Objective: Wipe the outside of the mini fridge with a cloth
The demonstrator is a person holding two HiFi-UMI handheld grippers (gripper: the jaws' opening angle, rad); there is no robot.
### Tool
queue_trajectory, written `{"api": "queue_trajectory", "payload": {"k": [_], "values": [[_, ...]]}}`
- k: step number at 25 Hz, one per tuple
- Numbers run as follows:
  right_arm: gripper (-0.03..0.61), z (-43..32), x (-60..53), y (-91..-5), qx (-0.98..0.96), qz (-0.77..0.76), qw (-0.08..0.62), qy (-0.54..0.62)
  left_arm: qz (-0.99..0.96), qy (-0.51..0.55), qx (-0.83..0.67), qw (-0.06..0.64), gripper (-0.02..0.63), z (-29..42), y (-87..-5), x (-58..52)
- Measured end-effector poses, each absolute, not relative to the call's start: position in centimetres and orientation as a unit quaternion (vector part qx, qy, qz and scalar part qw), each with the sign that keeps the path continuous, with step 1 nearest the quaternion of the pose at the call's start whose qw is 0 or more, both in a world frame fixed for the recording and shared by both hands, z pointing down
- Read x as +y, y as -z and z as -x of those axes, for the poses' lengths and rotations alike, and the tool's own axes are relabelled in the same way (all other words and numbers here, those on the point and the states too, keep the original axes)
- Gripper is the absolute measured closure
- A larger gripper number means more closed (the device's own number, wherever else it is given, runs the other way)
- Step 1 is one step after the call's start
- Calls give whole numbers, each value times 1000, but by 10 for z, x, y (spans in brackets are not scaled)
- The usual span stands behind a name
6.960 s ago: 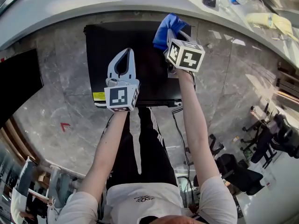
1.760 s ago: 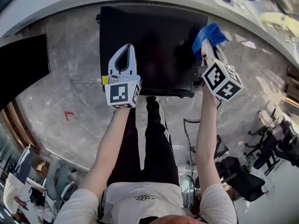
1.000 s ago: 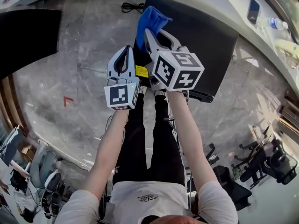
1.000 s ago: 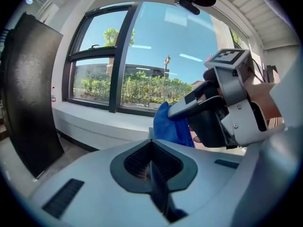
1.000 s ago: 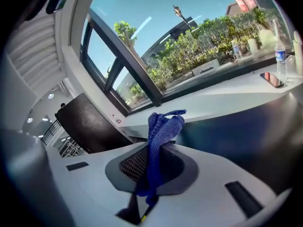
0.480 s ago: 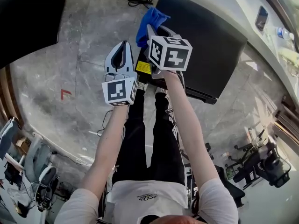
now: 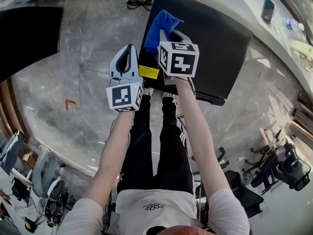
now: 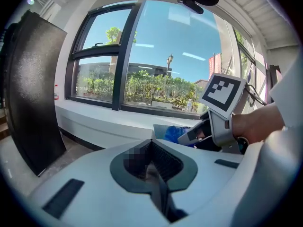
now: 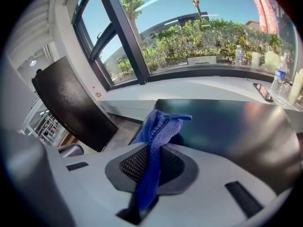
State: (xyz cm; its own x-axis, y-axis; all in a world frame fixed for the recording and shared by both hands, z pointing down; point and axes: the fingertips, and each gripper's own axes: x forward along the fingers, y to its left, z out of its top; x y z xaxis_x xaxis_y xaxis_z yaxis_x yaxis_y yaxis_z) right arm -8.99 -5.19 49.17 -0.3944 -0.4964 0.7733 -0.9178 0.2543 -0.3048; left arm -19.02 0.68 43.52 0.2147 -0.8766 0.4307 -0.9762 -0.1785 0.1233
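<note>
The black mini fridge (image 7: 215, 43) stands on the marble floor below me; its flat top (image 9: 227, 122) fills the right gripper view. My right gripper (image 7: 168, 35) is shut on a blue cloth (image 7: 161, 26), which hangs over the fridge's near left corner; the cloth (image 9: 156, 141) runs up from between the closed jaws. My left gripper (image 7: 128, 53) hovers just left of the fridge, shut and empty. In the left gripper view the right gripper (image 8: 215, 122) and the cloth (image 8: 177, 134) show ahead at right.
A yellow label (image 7: 148, 72) marks the fridge's front left edge. A black panel (image 7: 24, 38) leans at far left. A coiled cable (image 7: 138, 4) lies on the floor behind. A white windowsill (image 9: 189, 91) carries a phone (image 7: 267, 10) and a water bottle (image 9: 279, 82).
Over seven seconds the right gripper carried the cloth from the fridge top's right side to its left corner. In the last half second the view shifted slightly; the grippers kept their positions.
</note>
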Motion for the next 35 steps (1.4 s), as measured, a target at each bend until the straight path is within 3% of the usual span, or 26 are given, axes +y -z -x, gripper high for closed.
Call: {"api": "queue_trajectory", "payload": {"k": [19, 35], "values": [[518, -101, -18, -495, -664, -579, 267, -390, -805, -144, -543, 191, 609, 70, -440, 13], [518, -227, 18, -495, -613, -636, 289, -369, -816, -164, -524, 180, 609, 34, -444, 20]]}}
